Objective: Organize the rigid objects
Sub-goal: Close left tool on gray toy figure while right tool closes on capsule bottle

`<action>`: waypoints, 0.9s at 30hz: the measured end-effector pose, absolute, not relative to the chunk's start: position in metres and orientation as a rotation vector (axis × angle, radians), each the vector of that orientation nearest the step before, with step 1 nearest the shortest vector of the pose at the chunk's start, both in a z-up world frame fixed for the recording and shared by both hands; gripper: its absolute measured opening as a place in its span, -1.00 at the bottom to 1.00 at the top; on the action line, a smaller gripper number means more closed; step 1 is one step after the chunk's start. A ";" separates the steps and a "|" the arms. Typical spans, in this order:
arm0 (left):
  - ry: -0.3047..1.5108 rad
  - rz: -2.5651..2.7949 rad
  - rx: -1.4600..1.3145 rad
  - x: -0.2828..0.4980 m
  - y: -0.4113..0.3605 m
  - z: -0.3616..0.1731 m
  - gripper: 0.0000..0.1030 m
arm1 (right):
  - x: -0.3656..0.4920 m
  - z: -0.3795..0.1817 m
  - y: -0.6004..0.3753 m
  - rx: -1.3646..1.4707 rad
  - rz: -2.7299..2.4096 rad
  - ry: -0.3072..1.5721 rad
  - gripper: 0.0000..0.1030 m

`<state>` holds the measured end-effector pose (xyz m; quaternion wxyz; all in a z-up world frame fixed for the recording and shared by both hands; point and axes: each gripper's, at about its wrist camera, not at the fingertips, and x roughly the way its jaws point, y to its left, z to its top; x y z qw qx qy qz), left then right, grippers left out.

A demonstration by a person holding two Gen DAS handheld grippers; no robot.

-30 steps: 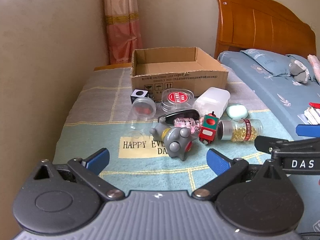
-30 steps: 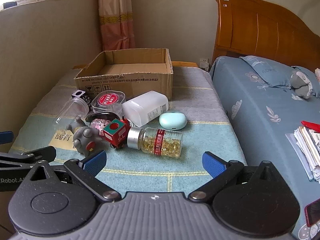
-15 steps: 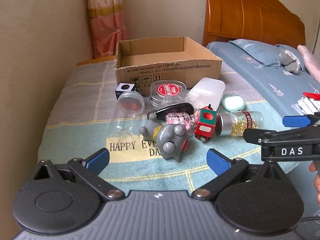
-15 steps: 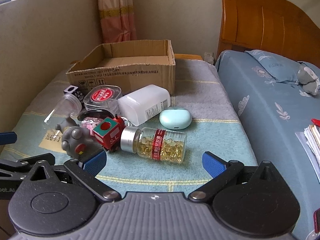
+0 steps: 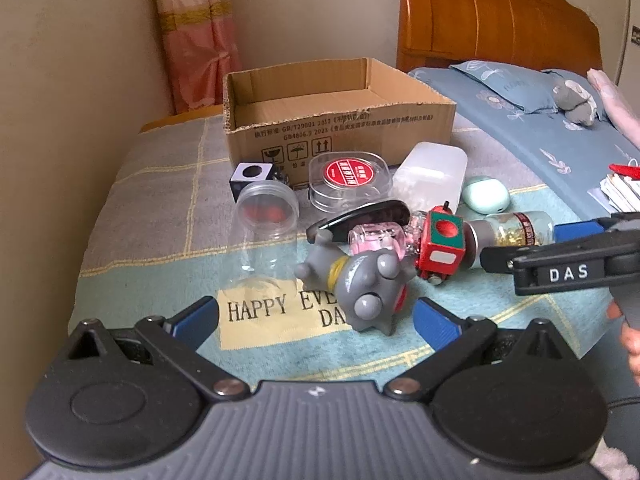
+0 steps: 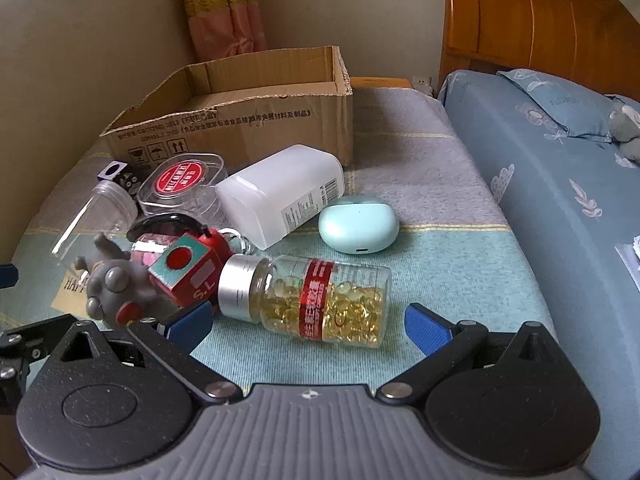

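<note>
**A:** Nothing's getting into the cardboard box (image 5: 340, 128) so far, right? It's looking empty from both views.

**B:** Yep, as far as I can see inside it. Whole pile is sitting on the blanket-covered surface (image 6: 440, 248) just in front of the box: capsule bottle (image 6: 320, 296), white bottle (image 6: 280, 196), mint case (image 6: 359, 227), red toy train (image 5: 440, 246), grey toy figure (image 5: 360, 284), clear jar (image 5: 266, 220), round tub with the red lid (image 5: 348, 184), a small dice-looking cube (image 5: 252, 176).

**A:** And the tongs?

**B:** Both spread wide, gripping nothing. Left tongs (image 5: 316, 322) are hovering near the grey figure, right tongs (image 6: 308, 326) are lining up on the capsule bottle.

**A:** So basically zero done.

**B:** I'd say so, everything's waiting to be boxed.
</note>
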<state>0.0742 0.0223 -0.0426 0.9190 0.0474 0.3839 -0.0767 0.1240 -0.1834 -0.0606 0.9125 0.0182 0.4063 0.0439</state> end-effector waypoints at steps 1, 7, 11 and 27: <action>0.787 -0.162 0.104 0.076 0.023 -0.043 0.99 | 0.126 -0.061 -0.183 0.042 0.088 0.841 1.00; 0.781 -0.194 0.135 0.083 0.022 -0.042 0.99 | 0.140 -0.068 -0.178 0.036 0.057 0.864 1.00; 0.775 -0.232 0.156 0.087 0.019 -0.040 0.99 | 0.143 -0.072 -0.183 0.044 0.042 0.885 1.00; 0.813 -0.425 0.228 0.126 -0.010 -0.056 0.99 | 0.138 -0.084 -0.201 -0.038 0.030 0.891 1.00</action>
